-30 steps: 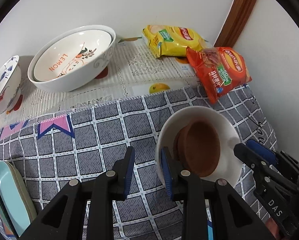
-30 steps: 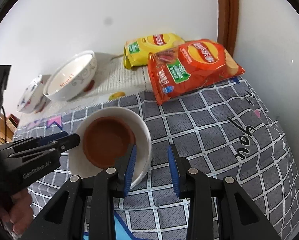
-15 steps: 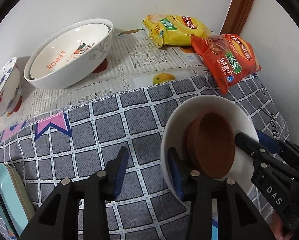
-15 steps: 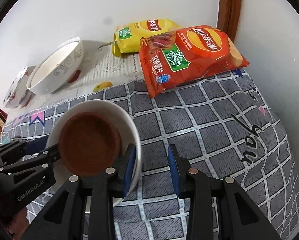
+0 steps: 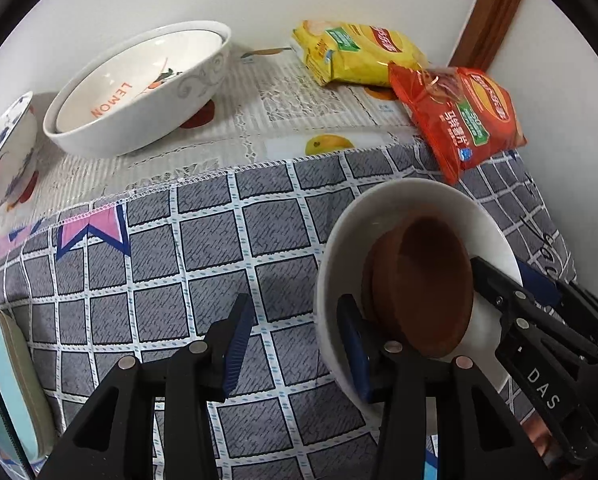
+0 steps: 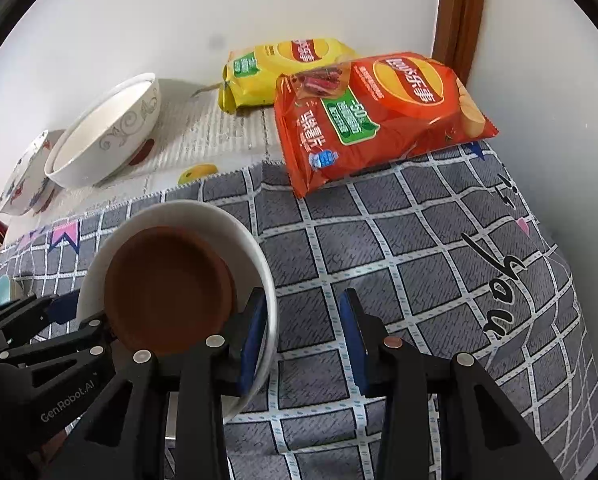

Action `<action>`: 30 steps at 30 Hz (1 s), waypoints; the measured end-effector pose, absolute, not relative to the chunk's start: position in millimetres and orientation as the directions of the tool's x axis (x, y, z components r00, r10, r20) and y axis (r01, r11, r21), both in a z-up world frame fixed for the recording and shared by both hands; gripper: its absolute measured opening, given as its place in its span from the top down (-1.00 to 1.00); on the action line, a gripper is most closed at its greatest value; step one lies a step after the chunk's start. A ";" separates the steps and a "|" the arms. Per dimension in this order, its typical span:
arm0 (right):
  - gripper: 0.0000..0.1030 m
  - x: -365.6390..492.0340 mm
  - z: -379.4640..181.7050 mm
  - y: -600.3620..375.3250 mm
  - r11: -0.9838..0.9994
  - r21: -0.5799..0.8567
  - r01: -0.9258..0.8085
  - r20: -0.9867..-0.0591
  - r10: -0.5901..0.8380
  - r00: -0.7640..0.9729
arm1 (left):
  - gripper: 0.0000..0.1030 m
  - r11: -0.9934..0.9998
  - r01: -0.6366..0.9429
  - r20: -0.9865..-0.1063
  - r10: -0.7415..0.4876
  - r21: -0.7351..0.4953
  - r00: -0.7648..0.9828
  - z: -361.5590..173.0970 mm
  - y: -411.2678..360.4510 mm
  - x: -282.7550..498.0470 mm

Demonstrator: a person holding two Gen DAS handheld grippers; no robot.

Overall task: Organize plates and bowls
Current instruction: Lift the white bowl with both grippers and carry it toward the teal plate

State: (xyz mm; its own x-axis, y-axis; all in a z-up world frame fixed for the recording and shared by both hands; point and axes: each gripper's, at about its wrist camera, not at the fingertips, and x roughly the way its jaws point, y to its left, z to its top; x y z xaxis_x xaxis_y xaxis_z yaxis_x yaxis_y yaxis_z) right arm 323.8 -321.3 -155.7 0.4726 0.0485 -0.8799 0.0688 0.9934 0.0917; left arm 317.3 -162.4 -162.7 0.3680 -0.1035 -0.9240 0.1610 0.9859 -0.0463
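Note:
A white bowl [image 5: 351, 232] [image 6: 255, 248] holds a brown dish [image 5: 427, 288] [image 6: 167, 280] and hangs lifted and tilted above the checked cloth. My left gripper [image 5: 295, 344] is open, with its right finger inside the bowl's left rim. My right gripper [image 6: 303, 336] is open, with its left finger inside the bowl's right rim. Each gripper's inner finger presses the rim from inside. A large white LEMON bowl stack [image 5: 139, 88] [image 6: 107, 132] and a blue-patterned bowl [image 5: 3, 156] [image 6: 27, 180] sit at the far left.
A yellow chip bag [image 5: 359, 52] [image 6: 283, 68] and a red chip bag [image 5: 459, 116] [image 6: 379, 116] lie at the back right by the wall. Teal plates [image 5: 3, 380] stand at the left edge. A wooden door frame [image 6: 459, 12] rises in the corner.
The white bowl with the brown dish has risen off the cloth and tilted. Both grippers moved up and forward with it, and their jaws spread wider.

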 end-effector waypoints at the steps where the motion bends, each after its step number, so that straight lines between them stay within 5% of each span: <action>1: 0.28 323.8 -156.4 -321.4 0.993 0.092 0.071 -0.879 0.047 0.474 | 0.20 0.986 0.161 -0.924 -0.103 -0.045 0.370 -162.8 -162.3 316.7; 18: 0.45 327.3 -163.1 -320.8 0.990 0.131 0.060 -0.904 0.095 0.417 | 0.25 0.985 0.158 -0.931 -0.121 -0.070 0.344 -164.2 -160.4 320.7; 24: 0.77 327.8 -162.5 -316.5 0.985 0.169 0.044 -0.899 0.136 0.416 | 0.71 0.970 0.190 -0.921 -0.210 -0.154 0.327 -164.6 -164.1 318.4; 30: 0.81 326.2 -162.4 -315.3 0.981 0.184 0.064 -0.889 0.139 0.437 | 0.71 0.972 0.196 -0.920 -0.191 -0.129 0.342 -164.6 -166.6 316.6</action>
